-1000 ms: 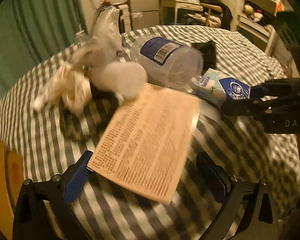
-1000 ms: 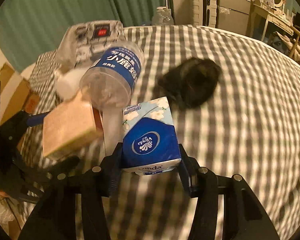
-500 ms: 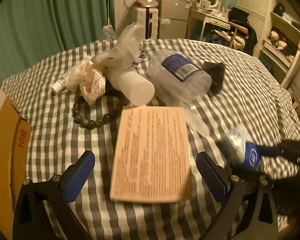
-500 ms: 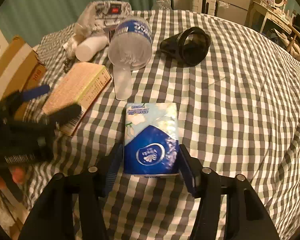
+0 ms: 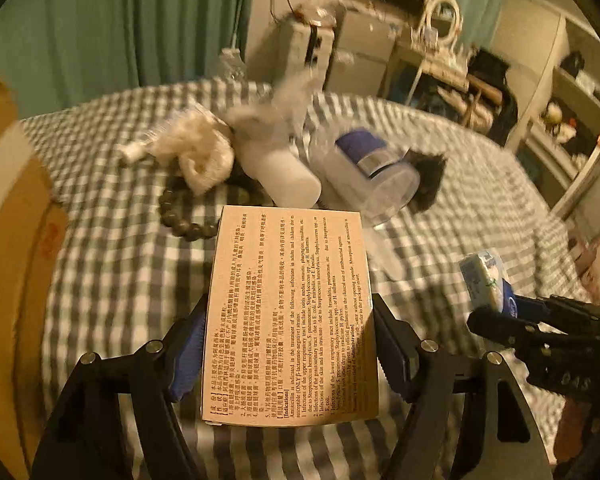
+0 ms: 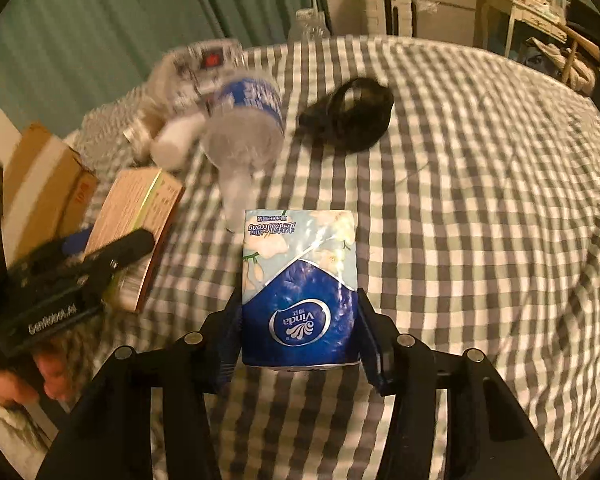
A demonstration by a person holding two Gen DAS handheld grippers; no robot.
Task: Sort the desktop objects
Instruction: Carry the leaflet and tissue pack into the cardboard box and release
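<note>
Left gripper (image 5: 290,344) has the flat medicine box (image 5: 290,316) between its blue pads, jaws closing on the two long edges; pads look to be touching the sides now. Box's long axis runs straight out along the fingers, printed face up, and it looks lifted off the checked cloth (image 5: 112,264). Right gripper (image 6: 300,336) is clamped about half open on the tissue pack (image 6: 300,288), long axis also pointing away from the fingers, pack held above the cloth.

What the next move prob turns on: the cardboard carton (image 5: 8,264) sits at the left edge, just beside the left gripper, so the left hand is much nearer it than the right; whether that's the drop spot I can't tell.

Count, still on the cloth: 1 water bottle (image 6: 244,128) lying on its side, 1 white bottle (image 5: 280,172), 1 bead bracelet (image 5: 180,216), 1 small tube (image 5: 134,151), 1 lace bundle (image 5: 200,152), 1 black pouch (image 6: 352,116), 1 power strip (image 6: 208,60). Held: 1 box, 1 tissue pack
</note>
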